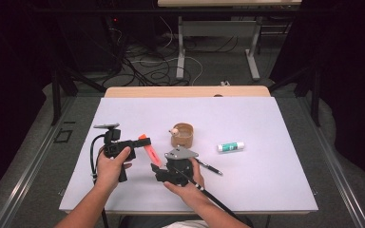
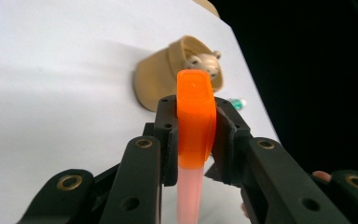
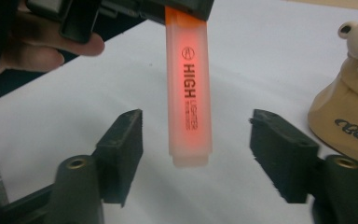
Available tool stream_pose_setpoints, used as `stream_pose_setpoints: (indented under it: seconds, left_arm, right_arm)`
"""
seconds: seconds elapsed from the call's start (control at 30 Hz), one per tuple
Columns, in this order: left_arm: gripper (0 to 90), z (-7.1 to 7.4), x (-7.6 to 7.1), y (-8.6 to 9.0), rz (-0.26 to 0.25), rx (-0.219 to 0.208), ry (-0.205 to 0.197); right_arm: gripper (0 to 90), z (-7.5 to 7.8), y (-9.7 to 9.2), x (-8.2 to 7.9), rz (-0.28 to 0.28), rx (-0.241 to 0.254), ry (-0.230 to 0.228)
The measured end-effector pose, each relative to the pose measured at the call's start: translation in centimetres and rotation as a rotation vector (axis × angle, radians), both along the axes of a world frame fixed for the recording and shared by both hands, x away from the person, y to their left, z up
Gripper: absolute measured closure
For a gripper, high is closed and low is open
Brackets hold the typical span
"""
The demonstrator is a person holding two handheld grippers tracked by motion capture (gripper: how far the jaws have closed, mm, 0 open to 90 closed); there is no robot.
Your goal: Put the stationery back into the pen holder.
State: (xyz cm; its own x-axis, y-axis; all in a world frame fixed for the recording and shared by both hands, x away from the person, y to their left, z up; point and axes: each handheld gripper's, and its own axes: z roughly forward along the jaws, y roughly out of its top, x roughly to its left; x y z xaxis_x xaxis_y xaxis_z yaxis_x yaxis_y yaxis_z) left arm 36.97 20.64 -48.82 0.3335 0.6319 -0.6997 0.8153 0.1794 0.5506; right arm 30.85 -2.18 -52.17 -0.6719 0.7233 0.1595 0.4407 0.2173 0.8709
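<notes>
White table, dark room. Left gripper (image 2: 193, 135) fingers clamp highlighter (image 3: 189, 93) by its orange cap. Right gripper (image 3: 196, 140) fingers wide apart, body hanging between them, untouched. Risk: a tug parts cap from body; off-centre closing twists it loose.

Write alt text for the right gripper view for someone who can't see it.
An orange highlighter printed "HIGH LIGHTER" hangs between the right gripper's open black jaws, its cap end clamped by the left gripper above. A tan bear-shaped holder stands on the white table at right.
</notes>
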Motion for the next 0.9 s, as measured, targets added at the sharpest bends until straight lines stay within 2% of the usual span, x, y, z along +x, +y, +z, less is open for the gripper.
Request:
stream_pose_setpoints:
  seconds: [0.03, 0.1, 0.13, 0.23, 0.33, 0.37, 0.4, 0.47, 0.53, 0.57, 0.6, 0.67, 0.73, 0.77, 0.8, 0.83, 0.9]
  left_arm:
    - [74.3, 0.0, 0.0, -0.1, 0.028, -0.003, -0.017]
    - [74.3, 0.2, -0.1, 0.2, 0.024, 0.031, -0.031]
    - [74.3, 0.1, 0.0, 0.2, 0.039, 0.042, -0.056]
    - [74.3, 0.3, -0.1, 0.4, 0.043, 0.085, -0.081]
    - [74.3, 0.4, -0.1, 0.4, 0.059, 0.112, -0.106]
    - [74.3, 0.5, -0.2, 0.5, 0.047, 0.125, -0.106]
    - [74.3, 0.5, -0.2, 0.4, 0.053, 0.134, -0.116]
    - [74.3, 0.6, -0.3, 0.3, 0.059, 0.151, -0.132]
    - [74.2, 0.6, -0.3, 0.4, 0.059, 0.165, -0.148]
    - [74.3, 0.7, -0.3, 0.4, 0.059, 0.170, -0.151]
    - [74.3, 0.7, -0.3, 0.4, 0.062, 0.175, -0.155]
    - [74.3, 0.7, -0.4, 0.4, 0.070, 0.188, -0.170]
    - [74.2, 0.8, -0.5, 0.3, 0.072, 0.200, -0.176]
    - [74.2, 0.8, -0.5, 0.2, 0.072, 0.211, -0.184]
    - [74.2, 0.9, -0.5, 0.2, 0.074, 0.221, -0.192]
    - [74.2, 0.9, -0.5, 0.1, 0.073, 0.227, -0.201]
    - [74.2, 1.0, -0.7, -0.2, 0.082, 0.235, -0.215]
  right_arm:
    - [30.9, -0.1, 0.1, 0.1, -0.002, -0.008, 0.004]
    - [25.5, 0.0, 0.1, 0.1, -0.006, -0.027, 0.008]
    - [21.5, 0.0, 0.1, 0.3, -0.006, -0.050, 0.005]
    - [15.0, 0.3, 0.3, 0.5, -0.005, -0.091, 0.035]
    - [14.2, 0.5, 0.5, 0.6, -0.008, -0.157, 0.027]
    - [11.3, 0.7, 0.5, 0.5, -0.001, -0.187, 0.042]
    - [7.1, 0.7, 0.6, 0.6, -0.006, -0.192, 0.034]
    - [1.1, 0.8, 0.5, 0.6, 0.004, -0.219, 0.057]
    - [0.0, 0.9, 0.3, 0.6, 0.008, -0.233, 0.075]
    - [0.0, 0.8, 0.2, 0.8, 0.005, -0.242, 0.065]
    - [0.0, 0.8, 0.0, 0.9, -0.002, -0.257, 0.083]
    - [0.0, 0.8, -0.6, 1.2, -0.016, -0.281, 0.090]
    - [0.0, 1.0, -1.3, 1.5, -0.026, -0.311, 0.116]
    - [0.0, 0.9, -1.7, 1.6, -0.039, -0.307, 0.113]
    - [0.0, 1.0, -2.2, 1.8, -0.035, -0.331, 0.112]
    - [0.0, 1.0, -2.6, 1.9, -0.051, -0.324, 0.121]
    - [0.0, 1.2, -3.7, 2.2, -0.064, -0.340, 0.142]
